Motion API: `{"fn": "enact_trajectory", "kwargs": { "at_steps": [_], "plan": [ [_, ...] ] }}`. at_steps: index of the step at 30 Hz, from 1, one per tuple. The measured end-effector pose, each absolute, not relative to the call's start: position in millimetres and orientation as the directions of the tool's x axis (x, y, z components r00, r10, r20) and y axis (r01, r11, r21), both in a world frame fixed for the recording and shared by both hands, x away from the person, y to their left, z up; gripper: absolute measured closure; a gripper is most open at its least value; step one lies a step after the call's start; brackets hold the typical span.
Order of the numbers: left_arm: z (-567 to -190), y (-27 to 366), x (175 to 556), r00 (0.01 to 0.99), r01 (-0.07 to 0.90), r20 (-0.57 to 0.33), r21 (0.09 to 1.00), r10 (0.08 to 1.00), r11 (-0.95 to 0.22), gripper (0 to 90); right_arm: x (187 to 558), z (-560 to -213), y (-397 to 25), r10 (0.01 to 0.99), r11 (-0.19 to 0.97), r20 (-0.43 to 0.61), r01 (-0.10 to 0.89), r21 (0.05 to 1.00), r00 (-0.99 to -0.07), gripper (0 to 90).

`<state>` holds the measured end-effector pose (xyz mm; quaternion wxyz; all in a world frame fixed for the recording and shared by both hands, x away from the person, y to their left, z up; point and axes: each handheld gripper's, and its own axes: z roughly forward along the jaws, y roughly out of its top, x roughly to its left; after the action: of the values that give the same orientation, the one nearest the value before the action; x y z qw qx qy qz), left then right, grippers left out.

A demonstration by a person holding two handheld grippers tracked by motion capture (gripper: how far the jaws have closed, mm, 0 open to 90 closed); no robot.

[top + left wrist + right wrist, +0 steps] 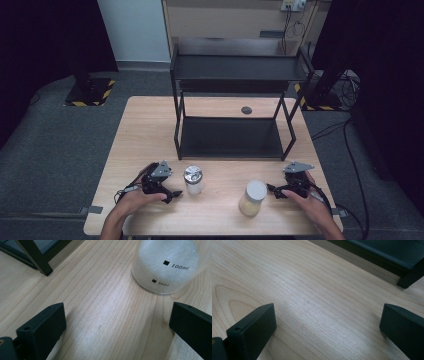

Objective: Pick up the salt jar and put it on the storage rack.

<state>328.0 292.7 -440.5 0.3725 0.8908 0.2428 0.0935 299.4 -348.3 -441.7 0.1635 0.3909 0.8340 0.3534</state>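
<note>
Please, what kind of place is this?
Probably a lab or recording studio, not a home: a wooden table with a black two-tier shelf, dark curtains at both sides, and hazard-striped stand bases on grey carpet.

two upright jars [193, 180] [253, 198] near table's front edge.

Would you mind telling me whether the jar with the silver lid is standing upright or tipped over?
Upright: the jar stands on its base on the table, lid on top.

Left tool [172, 192] jaws wide apart, right tool [274, 190] likewise, both low
</note>
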Motion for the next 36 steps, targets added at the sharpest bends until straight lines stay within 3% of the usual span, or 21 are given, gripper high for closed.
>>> {"fn": "enact_trajectory", "kwargs": {
  "at_steps": [20,36],
  "plan": [
    [-438.8,290.9,327.6,0.863,0.363,-0.010,0.707,0.504,-0.607,1.9,298.3,-441.6,-348.4,0.769,0.442,0.006,0.539,0.717,-0.639,1.6],
    [-433.4,280.9,325.3,0.901,0.301,-0.004,0.725,0.433,-0.619,1.9,298.3,-441.6,-348.4,0.769,0.442,0.006,0.538,0.717,-0.640,1.5]
  ]
}}
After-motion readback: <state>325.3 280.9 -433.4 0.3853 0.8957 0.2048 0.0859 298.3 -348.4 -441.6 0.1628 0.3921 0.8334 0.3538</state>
